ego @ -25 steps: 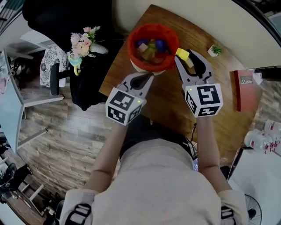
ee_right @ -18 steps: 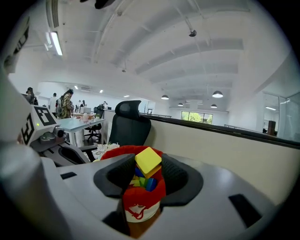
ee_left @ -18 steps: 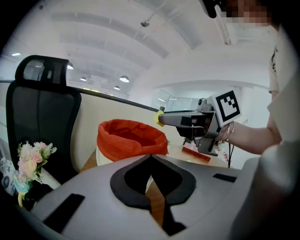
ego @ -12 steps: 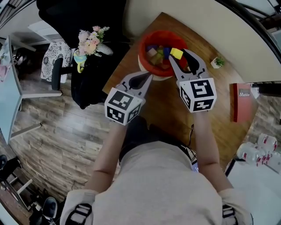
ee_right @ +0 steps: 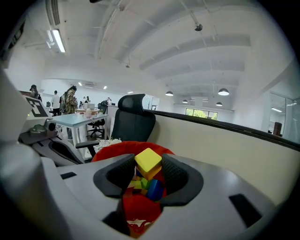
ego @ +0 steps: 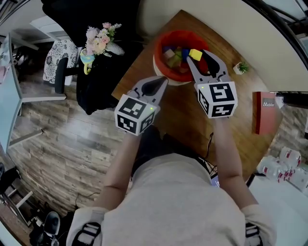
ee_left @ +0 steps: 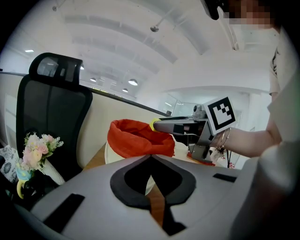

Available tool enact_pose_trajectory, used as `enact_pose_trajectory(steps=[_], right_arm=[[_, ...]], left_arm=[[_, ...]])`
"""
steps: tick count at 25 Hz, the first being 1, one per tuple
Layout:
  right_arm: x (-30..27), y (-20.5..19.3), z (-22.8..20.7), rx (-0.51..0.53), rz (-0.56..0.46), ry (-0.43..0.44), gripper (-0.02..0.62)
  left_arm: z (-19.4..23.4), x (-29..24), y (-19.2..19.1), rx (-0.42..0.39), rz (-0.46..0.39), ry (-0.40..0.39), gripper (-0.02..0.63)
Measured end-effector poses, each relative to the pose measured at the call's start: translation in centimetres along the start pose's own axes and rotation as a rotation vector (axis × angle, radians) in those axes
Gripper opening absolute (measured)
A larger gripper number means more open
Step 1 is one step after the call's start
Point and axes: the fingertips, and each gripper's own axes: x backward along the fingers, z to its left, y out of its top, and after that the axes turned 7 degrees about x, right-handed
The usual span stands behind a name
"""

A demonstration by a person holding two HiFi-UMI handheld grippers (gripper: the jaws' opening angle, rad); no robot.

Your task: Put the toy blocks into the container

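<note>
Two grippers, one in each hand. Left gripper [ego: 165,80]: jaws pressed together, tips meeting, nothing between them. Hovers just outside the near rim of the container [ego: 159,50]. Right gripper [ego: 199,57]: pads pinching one yellow block [ee_right: 148,161] from both sides.

One container, a pale bucket lined with red fabric, standing on the wooden table [ego: 187,120]. Inside, a heap of toy blocks [ego: 174,56]: at least four on show, tan, green, blue and purple, though no exact count can be made. Yellow block held above the open mouth, over the heap and apart from it.

Elsewhere: one flower bunch [ego: 98,41] and one black chair [ego: 86,14] beside the table, one red book [ego: 266,113] at the table's right edge, one small potted plant [ego: 241,68] right of the container.

Against a second ago: yellow block then hung outside the container's right rim, and is now over the opening. Left gripper in much the same spot by the rim, closed then as now.
</note>
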Motion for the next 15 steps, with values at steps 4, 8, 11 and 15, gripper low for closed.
enact_pose_trajectory(steps=[4,8,11,15], right_arm=[[0.3,-0.4,0.0,0.01,0.006,-0.015,0.19],[0.6,-0.6,-0.2,-0.001,0.002,-0.019,0.199],[1.2,-0.8,-0.4,-0.005,0.001,-0.024,0.199],[2.2,-1.4,-0.8,-0.015,0.012,-0.048,0.199]], left_arm=[[-0.5,-0.3,-0.3,0.015,0.004,-0.019,0.015],[-1.2,-0.7,-0.5,0.016,0.013,-0.044,0.015],[-1.7,-1.0,-1.0,0.013,0.03,-0.06,0.015],[-2.5,-1.3,-1.6,0.007,0.052,-0.086,0.015]])
